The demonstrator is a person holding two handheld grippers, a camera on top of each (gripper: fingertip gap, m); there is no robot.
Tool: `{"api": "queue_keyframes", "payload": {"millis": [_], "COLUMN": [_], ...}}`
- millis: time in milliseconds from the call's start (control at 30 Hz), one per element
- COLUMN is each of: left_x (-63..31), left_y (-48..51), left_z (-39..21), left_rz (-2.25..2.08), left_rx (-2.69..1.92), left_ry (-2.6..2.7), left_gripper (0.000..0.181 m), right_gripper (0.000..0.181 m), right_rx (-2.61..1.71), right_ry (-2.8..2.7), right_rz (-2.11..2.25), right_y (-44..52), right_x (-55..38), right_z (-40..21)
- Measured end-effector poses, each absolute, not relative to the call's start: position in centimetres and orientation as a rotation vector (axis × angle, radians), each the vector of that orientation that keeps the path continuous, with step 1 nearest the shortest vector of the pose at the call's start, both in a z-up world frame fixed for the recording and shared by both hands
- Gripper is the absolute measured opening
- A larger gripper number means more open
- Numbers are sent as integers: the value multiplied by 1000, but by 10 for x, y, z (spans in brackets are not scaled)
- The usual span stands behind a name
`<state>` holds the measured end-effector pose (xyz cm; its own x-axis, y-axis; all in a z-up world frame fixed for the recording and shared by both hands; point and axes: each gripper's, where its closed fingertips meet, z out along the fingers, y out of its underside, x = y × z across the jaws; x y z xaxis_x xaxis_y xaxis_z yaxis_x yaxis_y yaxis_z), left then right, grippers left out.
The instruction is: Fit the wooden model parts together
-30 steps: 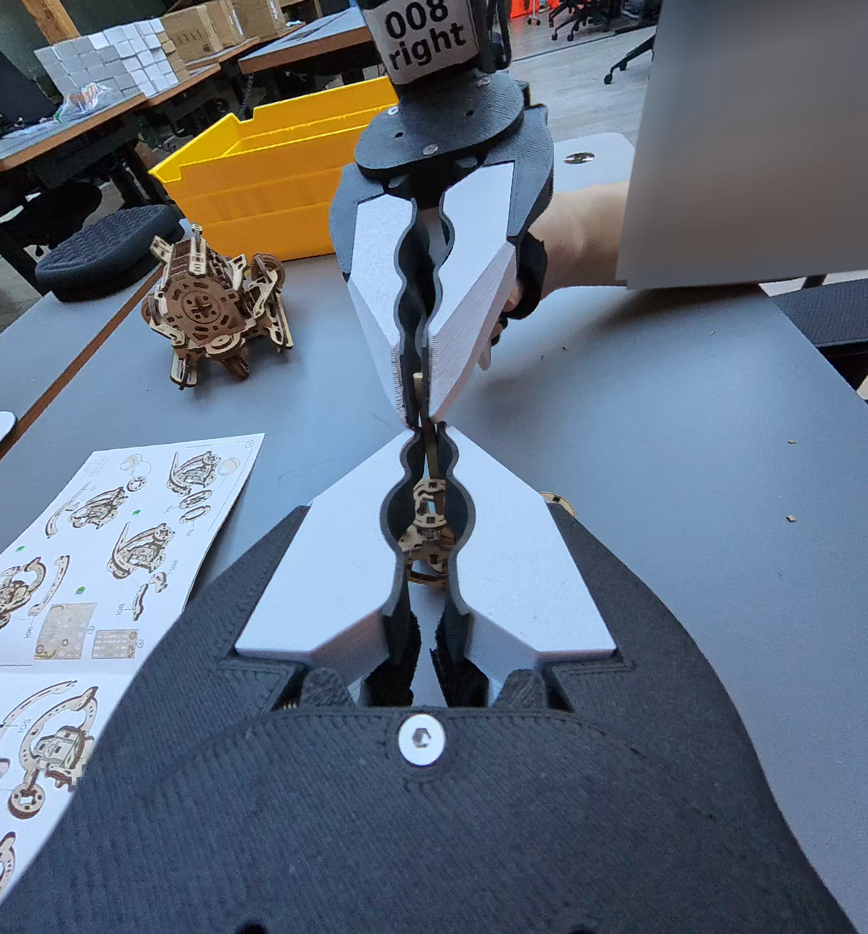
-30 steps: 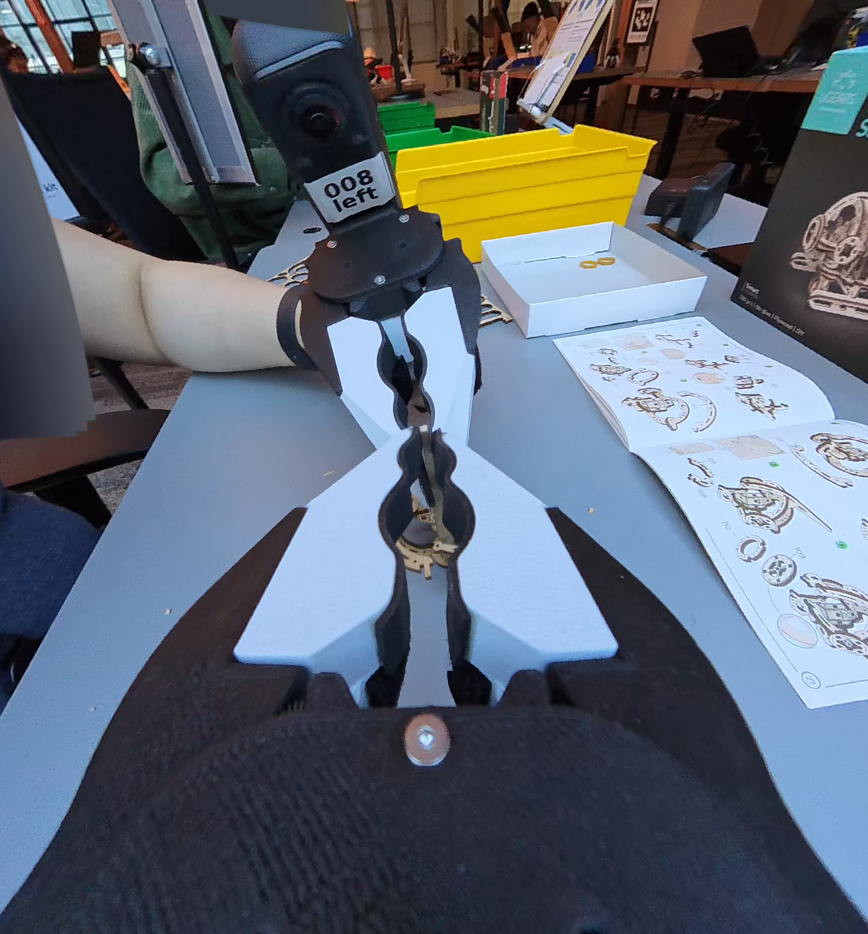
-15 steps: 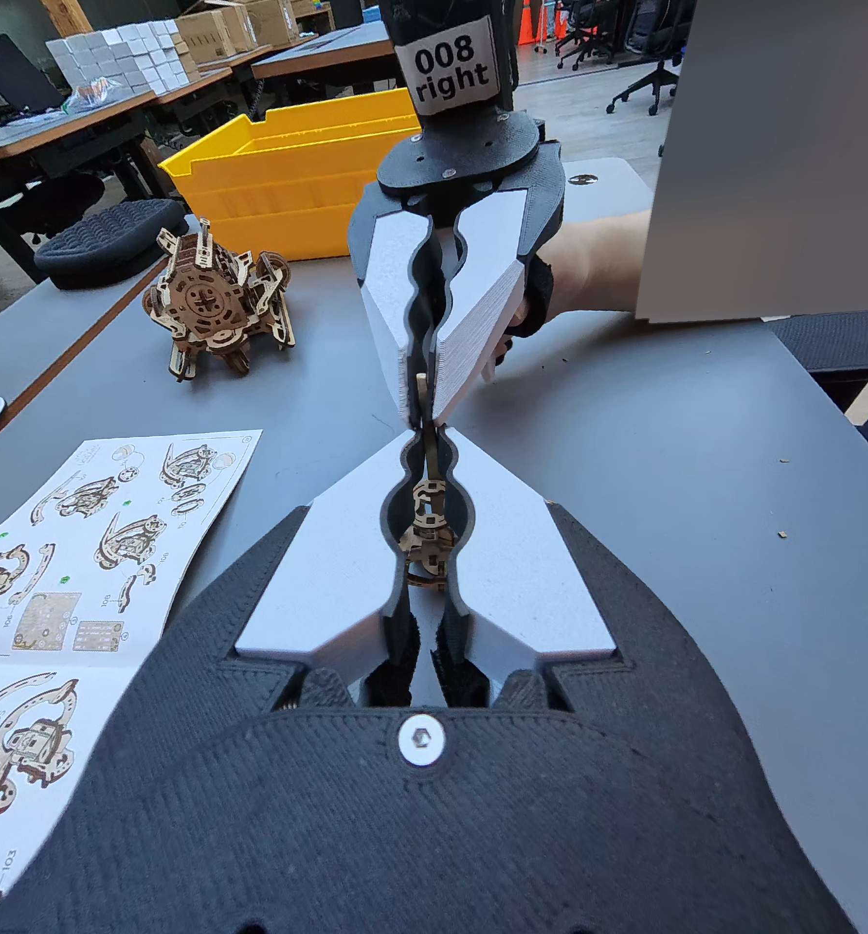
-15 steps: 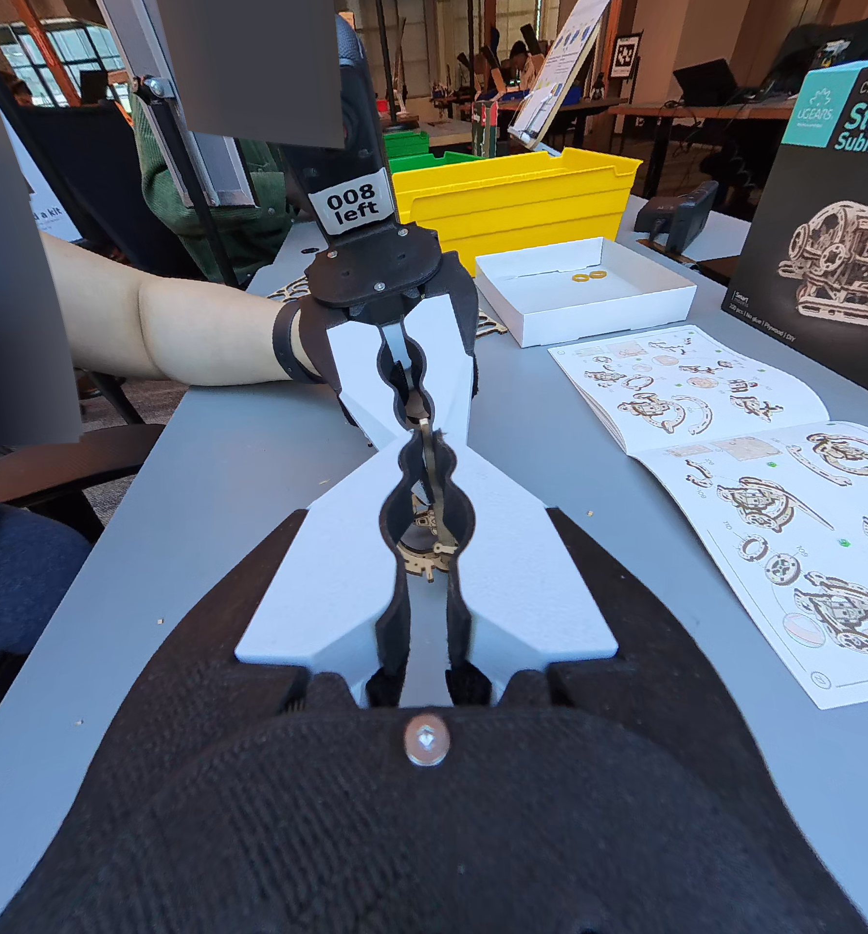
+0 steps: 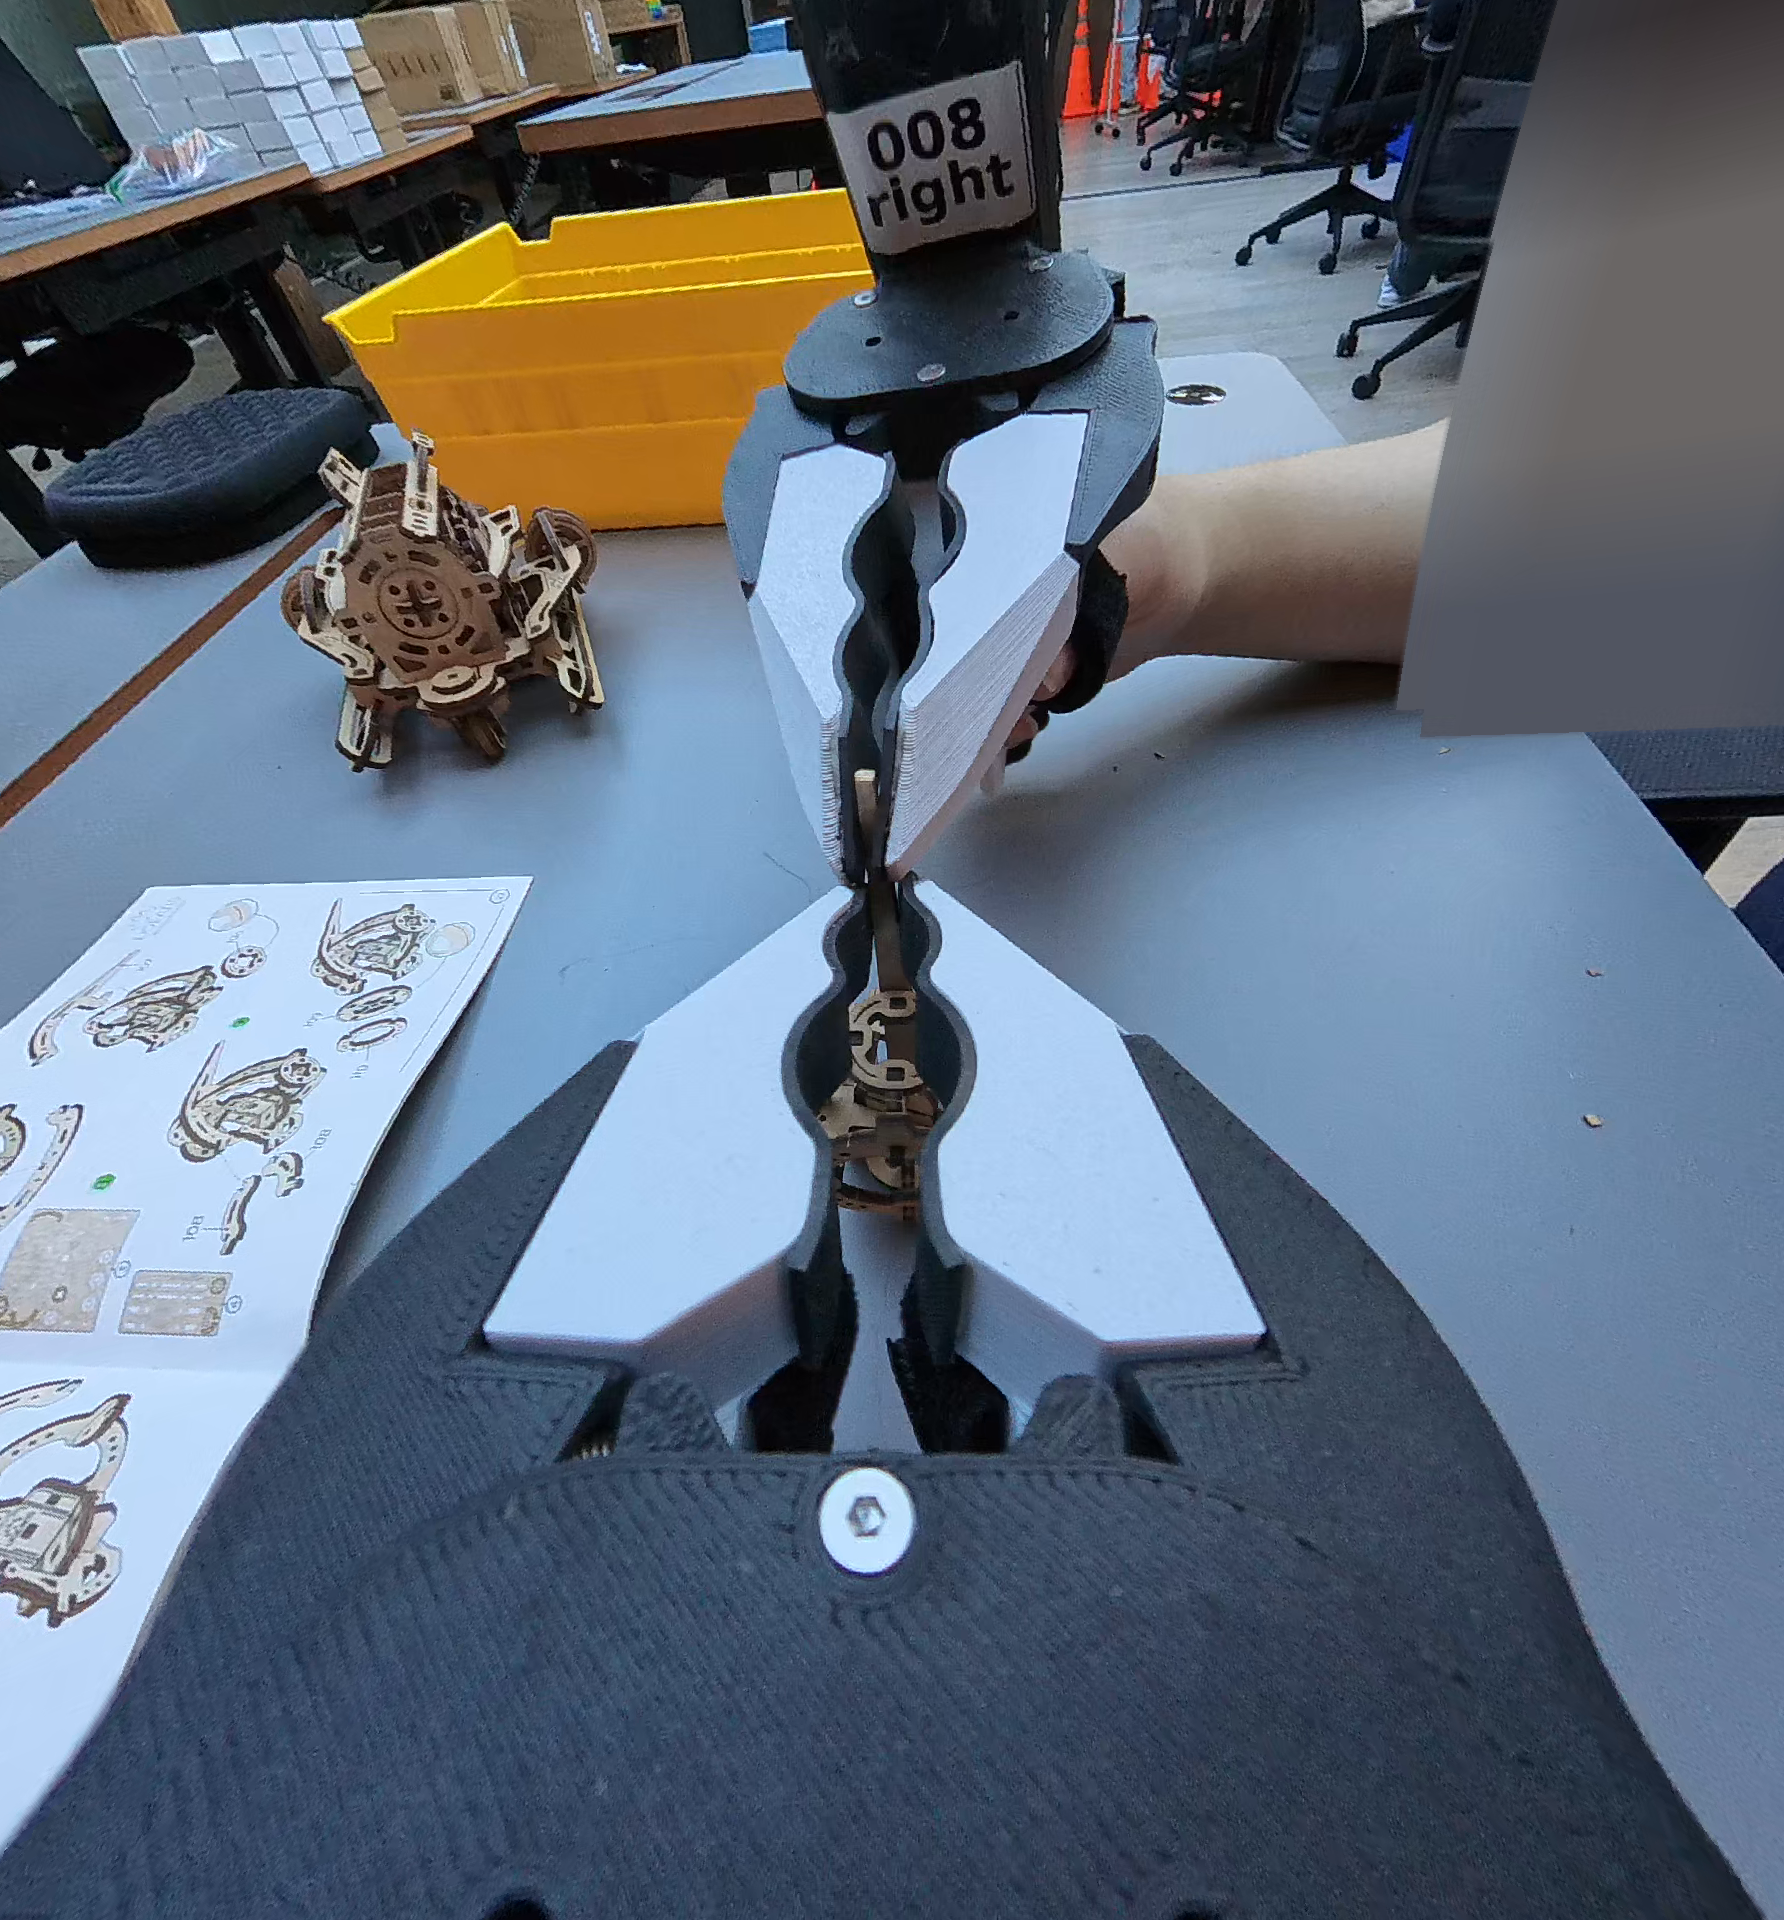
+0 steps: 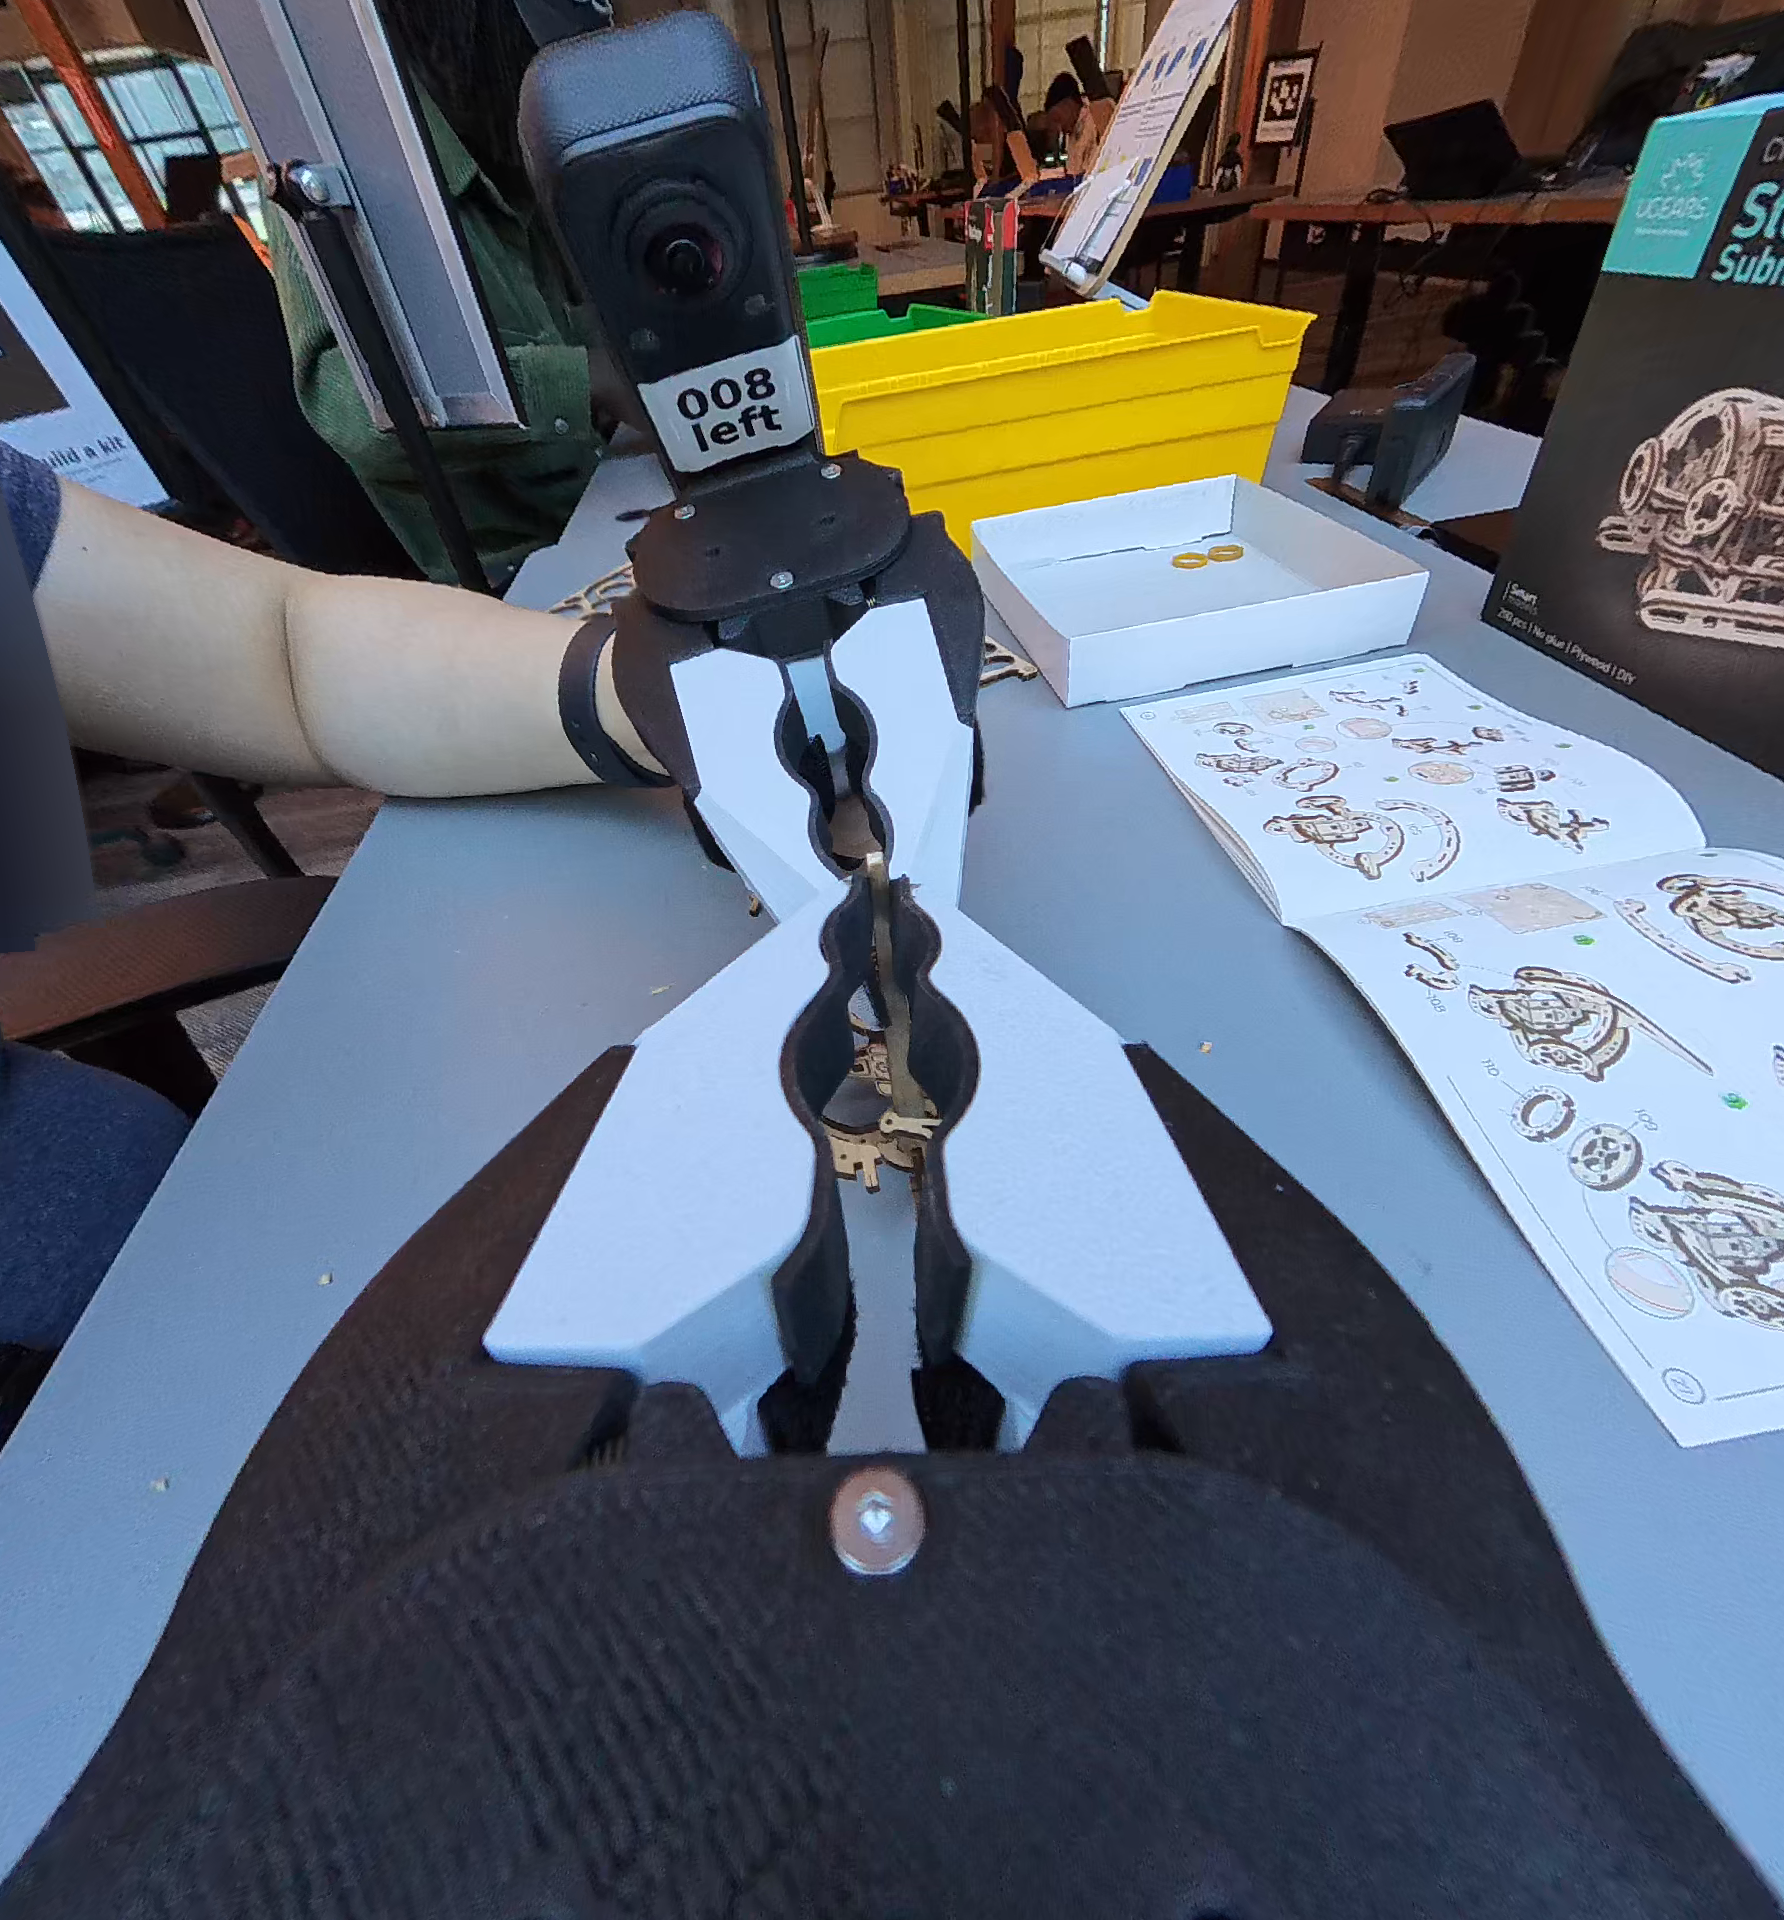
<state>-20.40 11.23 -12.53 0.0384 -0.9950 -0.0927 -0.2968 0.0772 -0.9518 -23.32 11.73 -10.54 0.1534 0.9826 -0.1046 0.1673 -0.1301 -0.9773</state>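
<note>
My left gripper [image 5: 872,896] is shut on a small wooden gear sub-assembly [image 5: 880,1081] that sits between its fingers. My right gripper [image 6: 875,885] is shut on a thin flat wooden piece [image 6: 896,1013], seen edge-on. The two grippers face each other tip to tip above the grey table [image 5: 1335,987], and the wooden parts meet at the tips. The right gripper [image 5: 865,868] shows in the left wrist view and the left gripper [image 6: 855,868] in the right wrist view. A built wooden model [image 5: 441,613] stands on the table to the far left.
An open instruction booklet [image 5: 192,1091] [image 6: 1490,935] lies flat on the table. A yellow bin [image 5: 597,364] [image 6: 1054,405] stands at the back. A white tray [image 6: 1106,644] holds two yellow rings [image 6: 1208,558]. A dark kit box [image 6: 1719,416] stands at the right. A person's forearms reach in. My left and right fingertips are right by each other. My left tips are roughly 20 cm from the built wooden model [image 5: 441,613].
Both grippers stay shut and tip to tip. The pair has shifted only slightly, and the right gripper sits a little lower and more to the right in the left wrist view.
</note>
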Motion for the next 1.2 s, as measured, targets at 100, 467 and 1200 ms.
{"api": "queue_keyframes", "payload": {"millis": [100, 467, 1200], "left_x": [-205, -205, -207], "left_y": [114, 112, 110], "left_z": [-126, -126, -127], "left_rz": [-956, -940, -925], "left_rx": [-1387, -1350, -1322], "left_ry": [1427, 1425, 1388], "left_gripper": [3, 3, 3], "right_gripper": [2, 2, 2], "right_rx": [-1503, -1500, -1462], "right_ry": [-1130, -1095, -1166], "right_rz": [1148, 1206, 1111], "right_y": [119, 117, 112], "right_x": [-234, -235, -237], "right_z": [-105, -98, -102]}}
